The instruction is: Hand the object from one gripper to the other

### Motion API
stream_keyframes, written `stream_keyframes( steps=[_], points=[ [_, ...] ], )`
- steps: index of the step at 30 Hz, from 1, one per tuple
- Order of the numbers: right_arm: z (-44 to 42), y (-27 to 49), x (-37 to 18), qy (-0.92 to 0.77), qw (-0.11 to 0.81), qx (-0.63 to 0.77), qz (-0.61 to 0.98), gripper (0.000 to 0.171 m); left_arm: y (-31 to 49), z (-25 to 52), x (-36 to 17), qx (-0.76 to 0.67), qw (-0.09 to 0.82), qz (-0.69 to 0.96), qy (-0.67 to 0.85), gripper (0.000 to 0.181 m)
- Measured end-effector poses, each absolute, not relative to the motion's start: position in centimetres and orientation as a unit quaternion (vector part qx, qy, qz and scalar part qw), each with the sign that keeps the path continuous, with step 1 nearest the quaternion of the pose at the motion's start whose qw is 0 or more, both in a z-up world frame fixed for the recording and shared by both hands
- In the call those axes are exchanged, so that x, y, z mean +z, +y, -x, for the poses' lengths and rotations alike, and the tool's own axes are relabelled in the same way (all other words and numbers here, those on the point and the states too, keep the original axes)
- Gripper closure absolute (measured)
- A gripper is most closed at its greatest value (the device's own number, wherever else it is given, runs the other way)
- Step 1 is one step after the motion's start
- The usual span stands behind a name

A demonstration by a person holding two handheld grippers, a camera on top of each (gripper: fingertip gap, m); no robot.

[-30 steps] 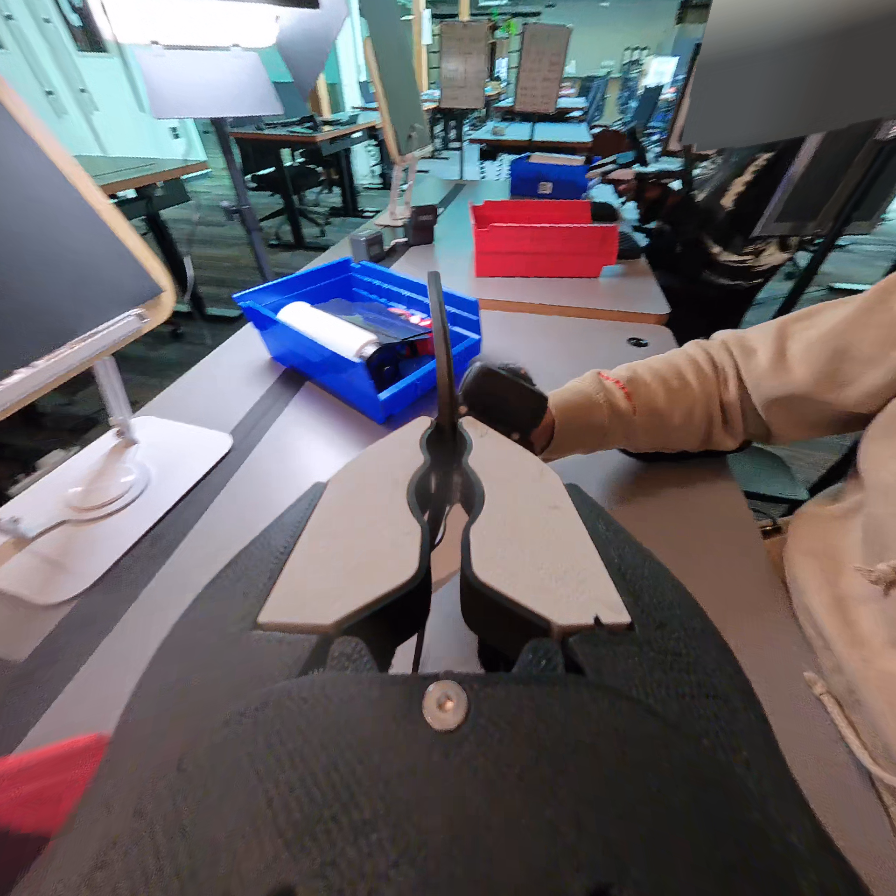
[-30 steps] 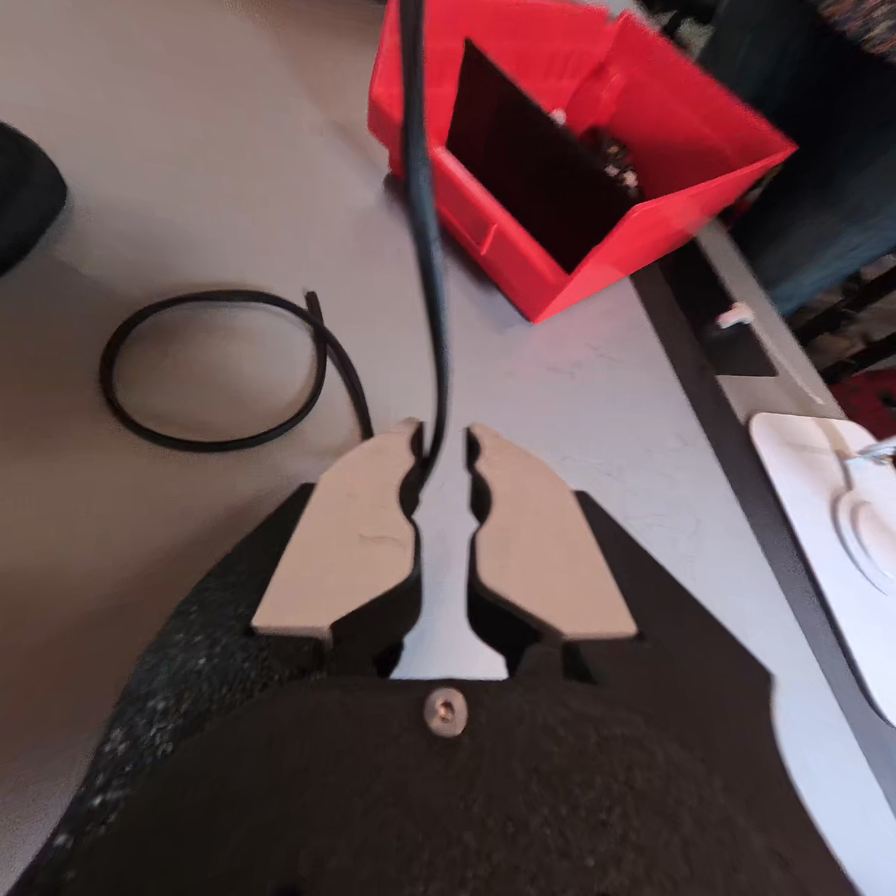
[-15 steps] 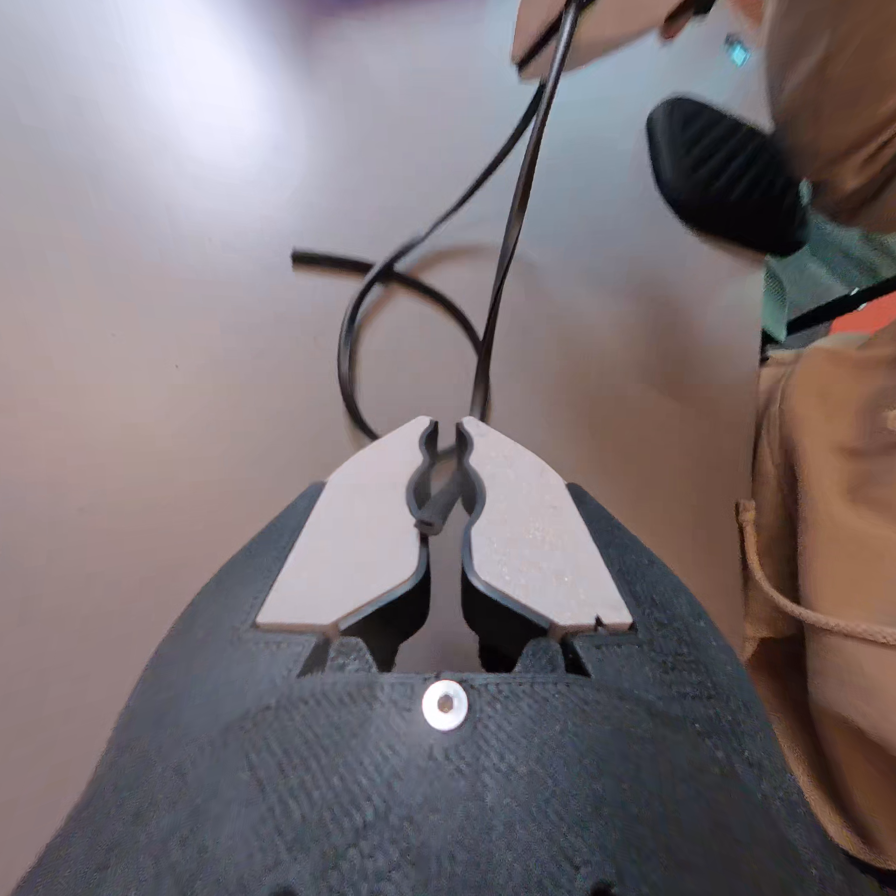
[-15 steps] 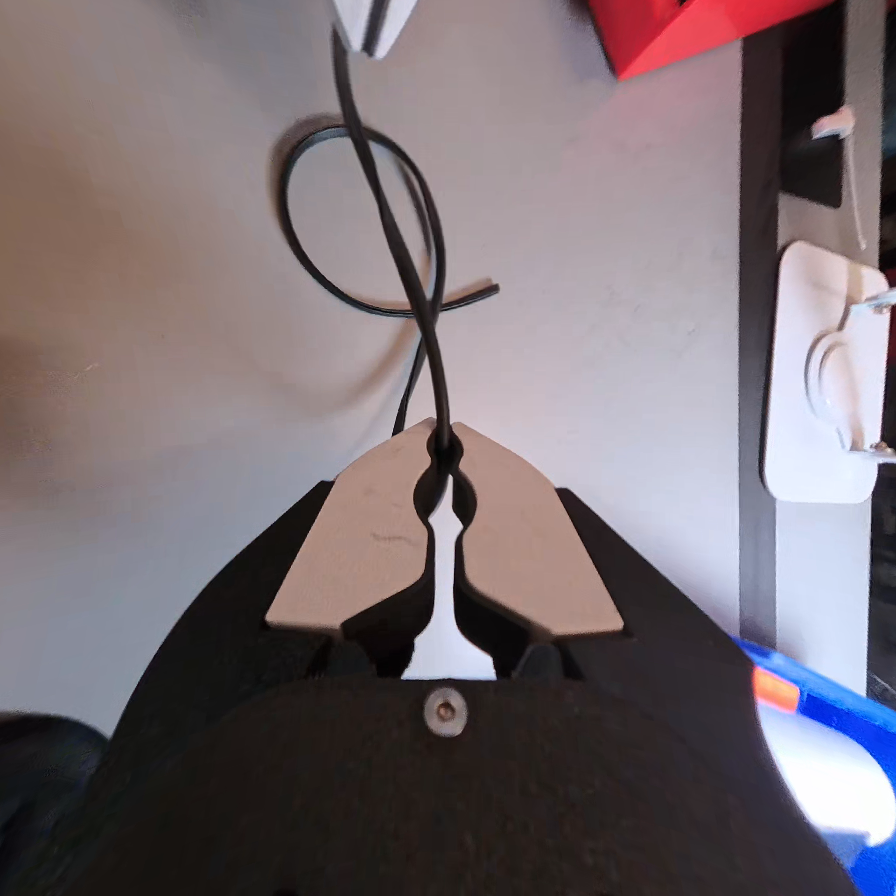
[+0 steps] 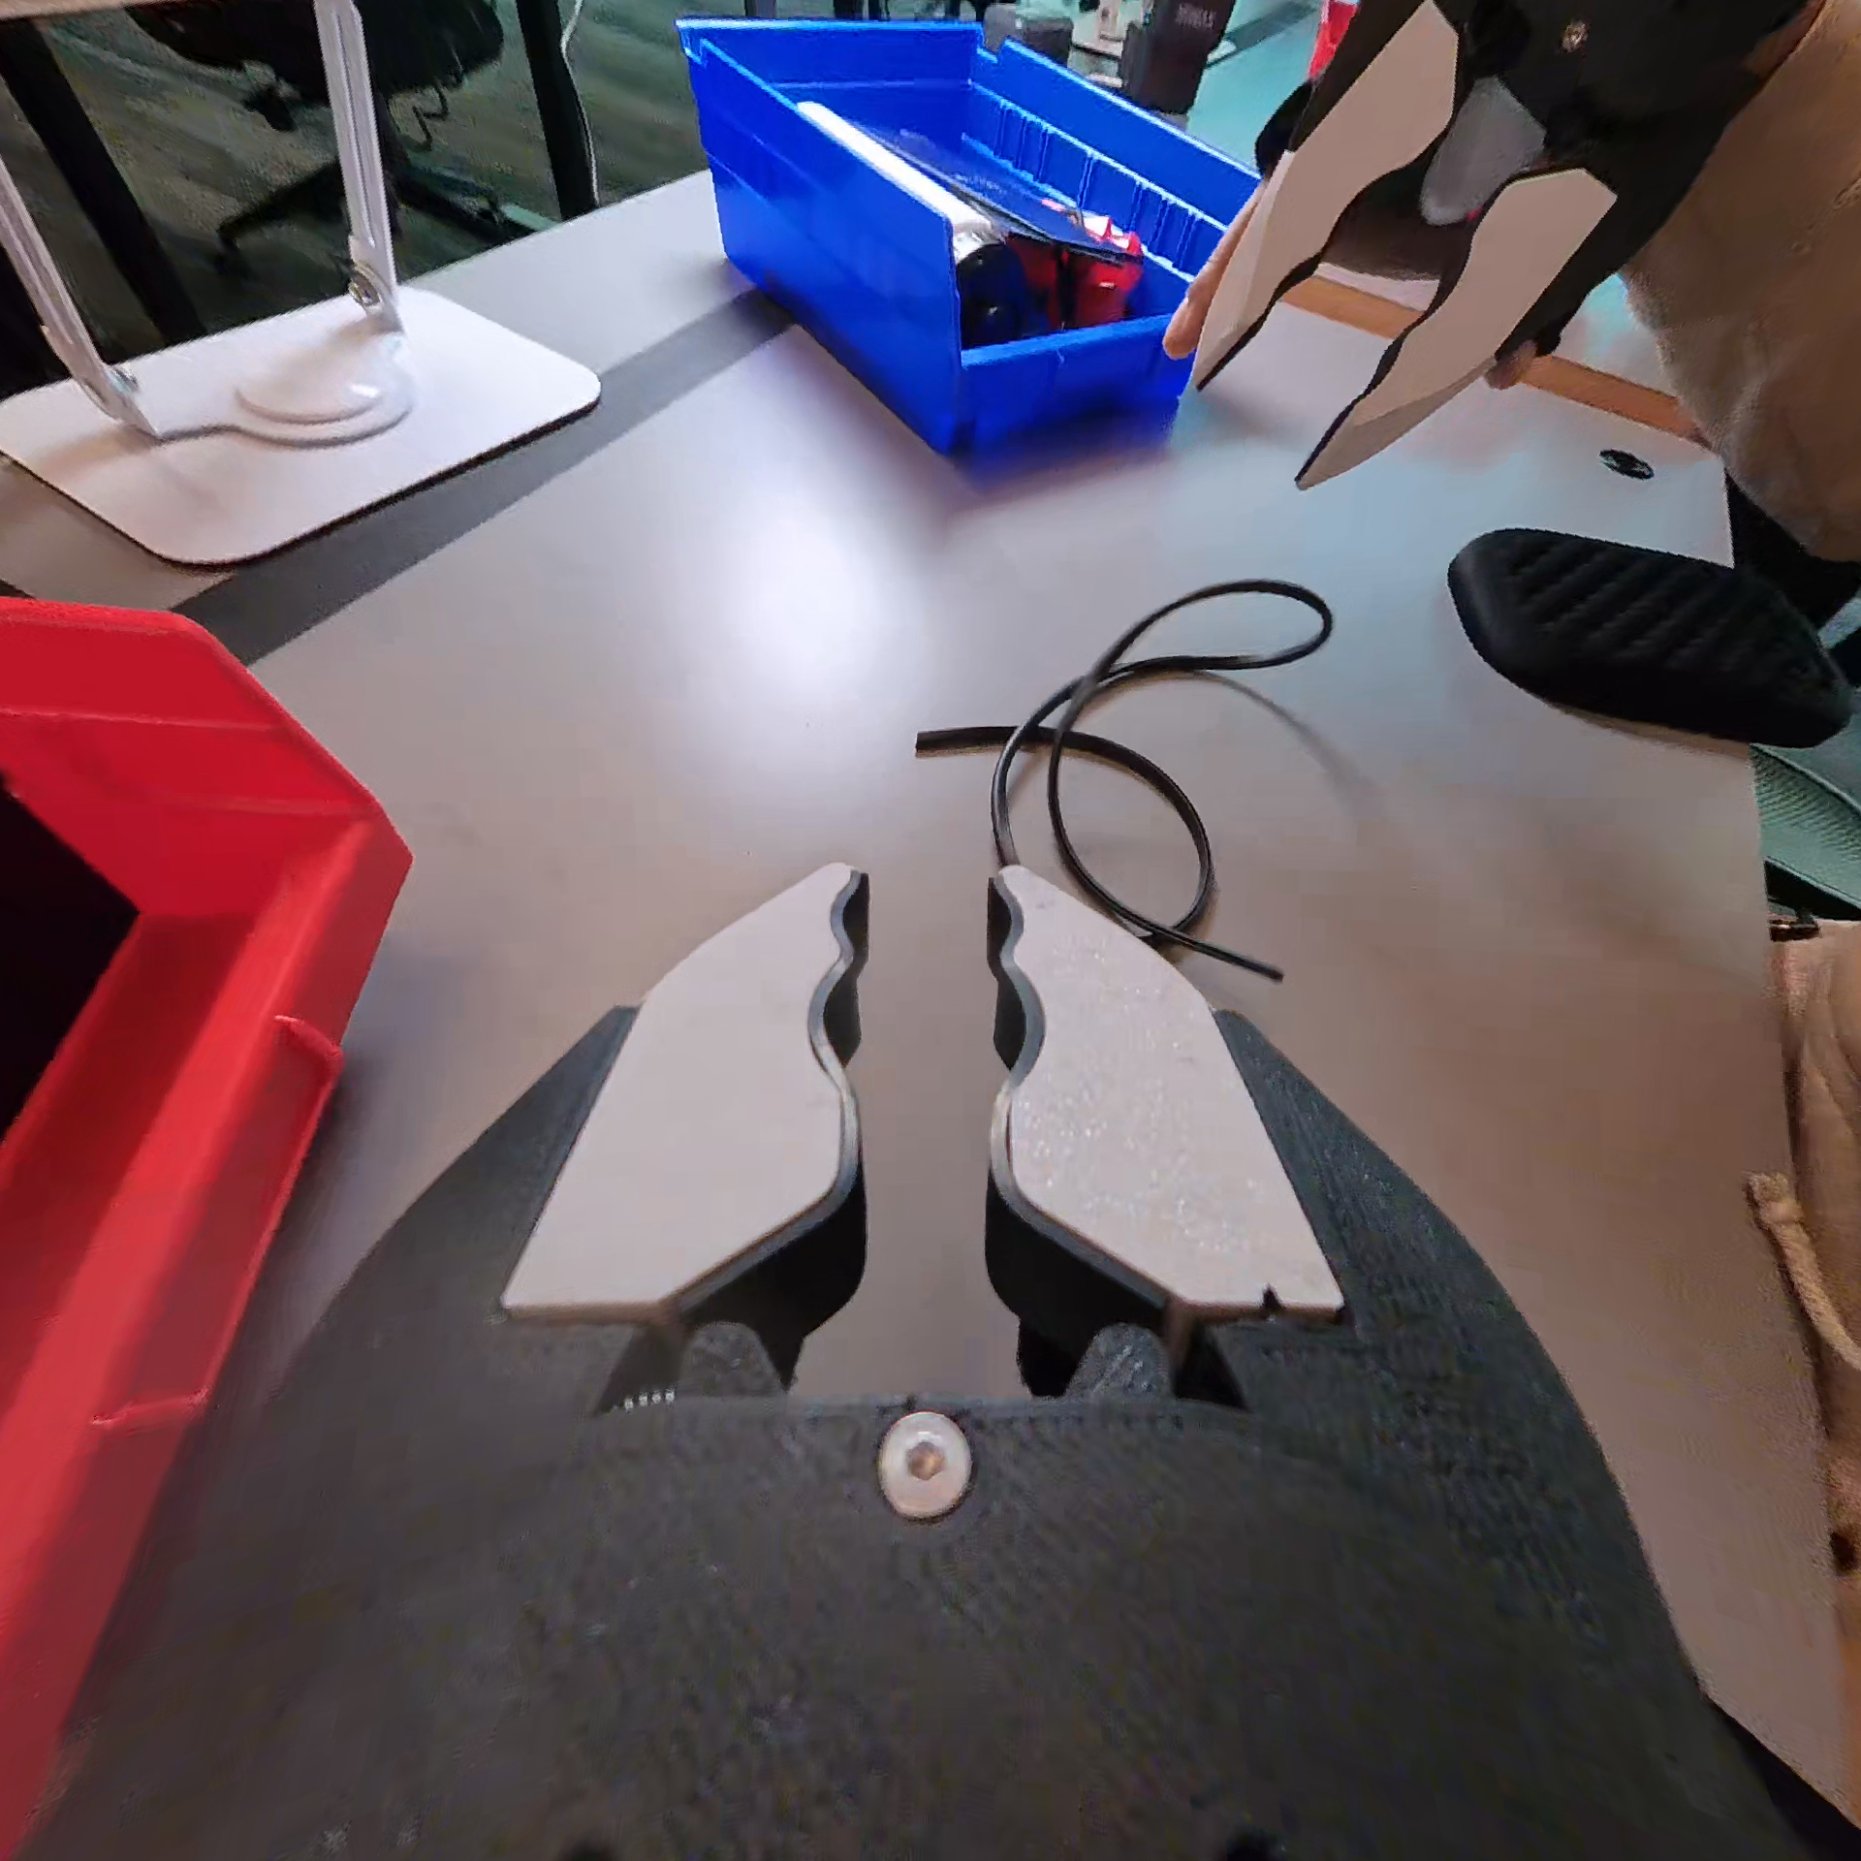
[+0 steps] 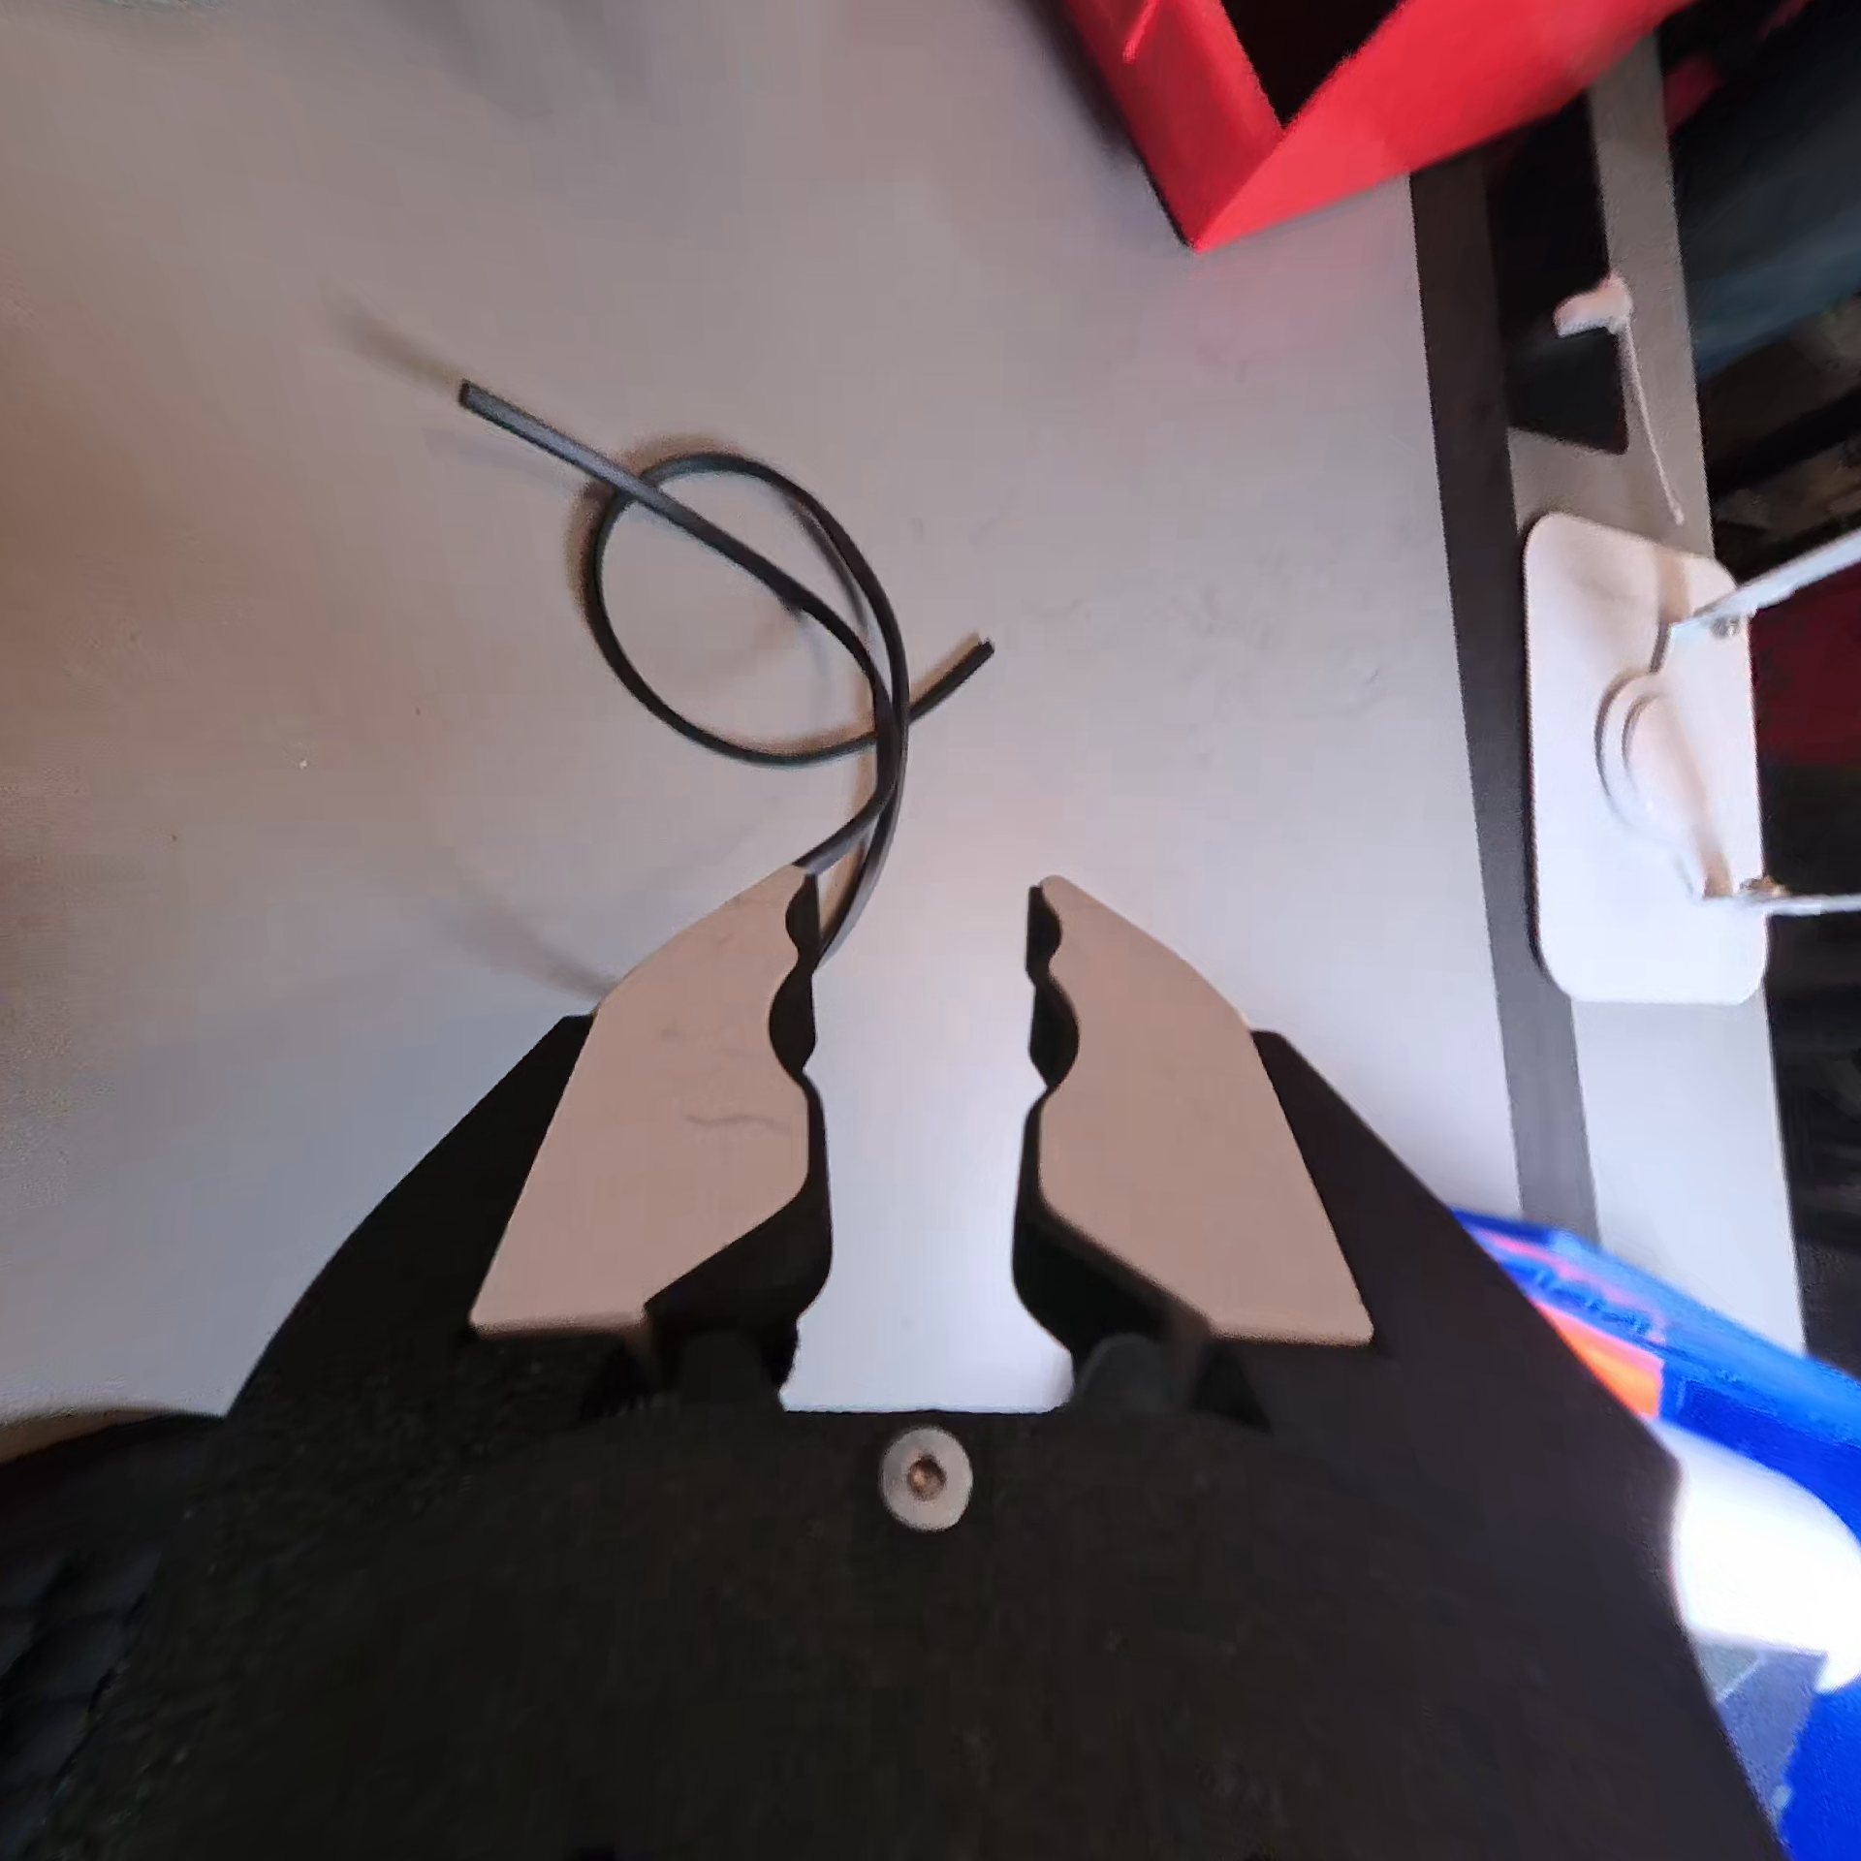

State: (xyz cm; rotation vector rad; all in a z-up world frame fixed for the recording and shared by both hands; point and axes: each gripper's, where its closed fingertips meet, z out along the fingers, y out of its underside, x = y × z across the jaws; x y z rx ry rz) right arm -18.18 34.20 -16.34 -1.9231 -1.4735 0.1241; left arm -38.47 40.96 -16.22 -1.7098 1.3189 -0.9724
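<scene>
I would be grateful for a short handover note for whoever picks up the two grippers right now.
Left gripper: open, empty, low over the grey table.
Right gripper: open, empty, raised above the table.
Black cable: loose on the table in a loop, just ahead of both grippers, between the red bin and blue bin.
Done: neither gripper holds the cable now.
Left: if another handover is wanted, pick the cable up with one gripper and pass it across.
</scene>
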Motion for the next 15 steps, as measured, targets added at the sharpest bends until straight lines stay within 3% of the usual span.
stream_keyframes(
  steps=[1, 8, 12, 15],
  points=[
    [18.9, 34.5, -16.2, -0.578, 0.344, 0.051, 0.738, 0.129, 41.0, 38.3, -16.5, -0.379, 0.385, 0.667, 0.514, 0.159],
    [23.2, 37.2, -22.5, -0.605, 0.193, 0.055, 0.771, 0.106, 40.8, 37.3, -18.4, -0.377, 0.399, 0.663, 0.509, 0.160],
    [23.2, 38.5, -26.2, -0.580, 0.119, 0.061, 0.804, 0.110, 40.6, 37.4, -19.2, -0.372, 0.396, 0.661, 0.518, 0.161],
    [23.4, 39.2, -27.0, -0.555, 0.112, 0.082, 0.820, 0.129, 40.6, 37.4, -19.4, -0.372, 0.397, 0.659, 0.520, 0.162]
  ],
)
